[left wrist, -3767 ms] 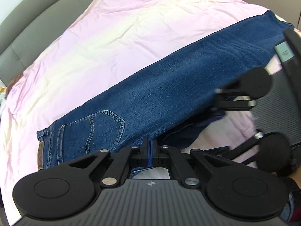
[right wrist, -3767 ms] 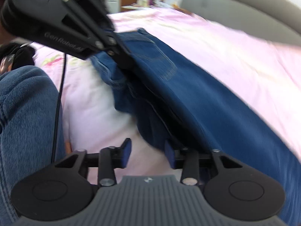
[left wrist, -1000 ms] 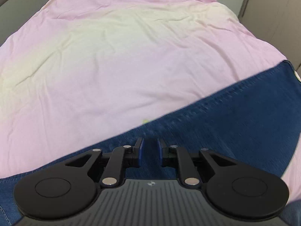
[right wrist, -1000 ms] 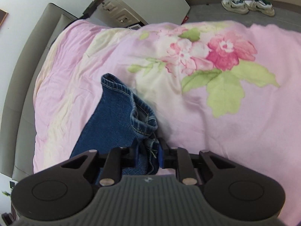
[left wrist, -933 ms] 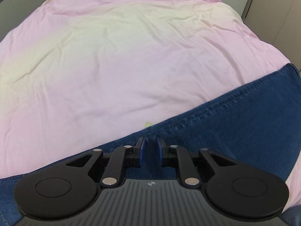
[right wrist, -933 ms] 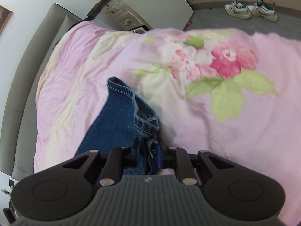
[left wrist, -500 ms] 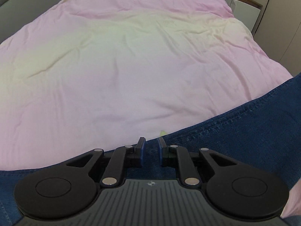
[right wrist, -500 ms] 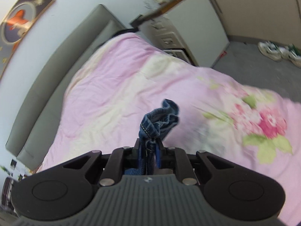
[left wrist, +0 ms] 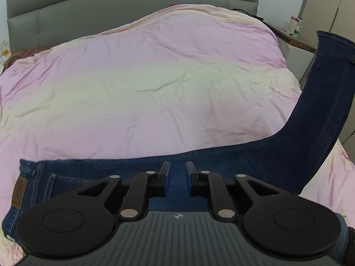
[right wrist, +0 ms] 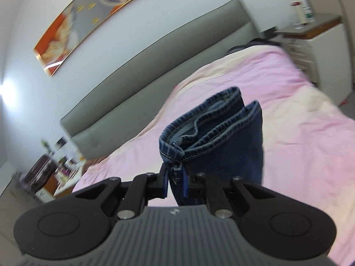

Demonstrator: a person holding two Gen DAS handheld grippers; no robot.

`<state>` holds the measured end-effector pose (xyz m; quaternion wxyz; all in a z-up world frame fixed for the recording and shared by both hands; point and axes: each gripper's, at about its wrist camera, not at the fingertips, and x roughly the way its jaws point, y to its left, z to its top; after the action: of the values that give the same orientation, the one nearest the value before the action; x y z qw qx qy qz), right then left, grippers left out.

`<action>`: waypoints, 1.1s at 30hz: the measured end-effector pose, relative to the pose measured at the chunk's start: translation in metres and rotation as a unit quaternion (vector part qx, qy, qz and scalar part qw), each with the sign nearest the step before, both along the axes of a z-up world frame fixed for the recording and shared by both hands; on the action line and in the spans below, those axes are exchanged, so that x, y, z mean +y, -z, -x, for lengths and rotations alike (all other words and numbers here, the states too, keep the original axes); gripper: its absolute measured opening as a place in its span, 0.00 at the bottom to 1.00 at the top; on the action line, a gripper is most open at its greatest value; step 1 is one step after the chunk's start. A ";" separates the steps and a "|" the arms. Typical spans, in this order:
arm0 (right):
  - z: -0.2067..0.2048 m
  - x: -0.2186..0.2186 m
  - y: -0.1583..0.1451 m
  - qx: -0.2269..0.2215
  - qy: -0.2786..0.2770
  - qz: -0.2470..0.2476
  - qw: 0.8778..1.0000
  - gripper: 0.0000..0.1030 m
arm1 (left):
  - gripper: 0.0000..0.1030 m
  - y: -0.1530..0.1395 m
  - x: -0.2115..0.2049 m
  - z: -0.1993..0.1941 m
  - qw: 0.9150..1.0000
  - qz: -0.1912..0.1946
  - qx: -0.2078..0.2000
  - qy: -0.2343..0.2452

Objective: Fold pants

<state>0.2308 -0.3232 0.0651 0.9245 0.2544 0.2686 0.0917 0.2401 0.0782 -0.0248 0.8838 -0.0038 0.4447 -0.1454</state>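
Dark blue jeans (left wrist: 277, 161) lie across the pink duvet (left wrist: 155, 88), with the waist and its brown leather patch (left wrist: 19, 190) at the left. Their leg end (left wrist: 328, 77) rises steeply at the right, off the bed. My right gripper (right wrist: 175, 175) is shut on the bunched hems (right wrist: 221, 128), which stick up past its fingers in the right wrist view. My left gripper (left wrist: 177, 170) hovers over the middle of the jeans near their far edge. Its jaws stand a narrow gap apart, and only the denim below shows between them.
A grey padded headboard (left wrist: 111, 6) backs the bed. A nightstand with bottles (left wrist: 297, 42) stands at the right, beside cupboard doors. A framed picture (right wrist: 88, 17) hangs above the headboard. A cluttered low table (right wrist: 51, 173) sits at the bed's other side.
My right gripper has risen and rolled, lifting the hems off the floral duvet toward the headboard. The left gripper has drawn back and up; the waist has come into view.
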 end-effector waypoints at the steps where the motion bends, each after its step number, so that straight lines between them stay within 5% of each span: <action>1: -0.007 0.028 0.002 0.004 -0.017 0.003 1.000 0.08 | 0.18 0.002 0.013 0.006 1.000 0.006 0.004 -0.009; 6: -0.036 0.150 0.046 0.036 -0.085 0.045 0.995 0.08 | 0.18 0.032 0.082 0.038 0.995 0.067 0.038 -0.066; 11: -0.027 0.271 0.129 0.079 -0.177 0.132 0.972 0.07 | 0.18 0.067 0.125 0.060 0.984 0.119 0.072 -0.108; 16: 0.014 0.337 0.217 0.149 -0.262 0.207 0.931 0.08 | 0.18 0.088 0.135 0.068 0.976 0.143 0.097 -0.129; 20: 0.046 0.350 0.265 0.177 -0.321 0.279 0.887 0.08 | 0.18 0.109 0.130 0.061 0.969 0.172 0.119 -0.136; 25: 0.045 0.352 0.279 0.182 -0.356 0.291 0.869 0.13 | 0.24 0.128 0.119 0.049 0.961 0.200 0.127 -0.139; 27: 0.042 0.350 0.270 0.188 -0.370 0.287 0.863 0.33 | 0.24 0.133 0.117 0.050 0.960 0.211 0.117 -0.142; 29: 0.039 0.346 0.255 0.185 -0.374 0.270 0.867 0.43 | 0.24 0.136 0.116 0.051 0.961 0.210 0.104 -0.145; 33: 0.018 0.343 0.240 0.173 -0.336 0.271 0.885 0.42 | 0.24 0.140 0.115 0.053 0.962 0.203 0.089 -0.163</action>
<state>0.2128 0.0193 -0.1745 0.8101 -0.0998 0.5079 0.2753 0.1872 0.1931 -0.1649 0.8332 -0.2682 0.4759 -0.0859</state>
